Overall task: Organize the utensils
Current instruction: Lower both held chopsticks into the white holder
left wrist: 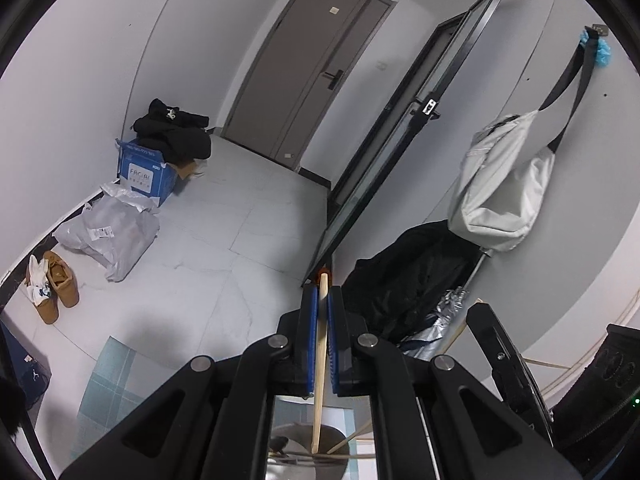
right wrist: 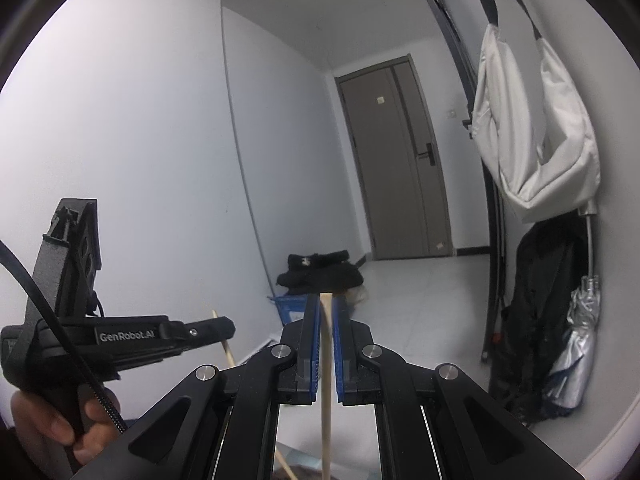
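Note:
My left gripper [left wrist: 323,294] is shut on a wooden chopstick [left wrist: 320,360] that runs upright between its blue pads, tip poking past the fingertips. Its lower end reaches down to a metal holder [left wrist: 304,452] at the bottom edge, where other chopsticks [left wrist: 348,442] lie. My right gripper [right wrist: 326,308] is shut on another wooden chopstick [right wrist: 326,392], held upright between its blue pads. The left gripper [right wrist: 208,330] also shows in the right wrist view at the left, with its chopstick [right wrist: 226,346] and the person's hand [right wrist: 44,428].
A hallway with a brown door [left wrist: 304,64] lies ahead. A blue box [left wrist: 146,172], dark clothes [left wrist: 172,132], a grey bag [left wrist: 108,232] and shoes [left wrist: 54,284] lie on the floor. A white bag [left wrist: 500,188] and black jacket [left wrist: 412,280] hang at right.

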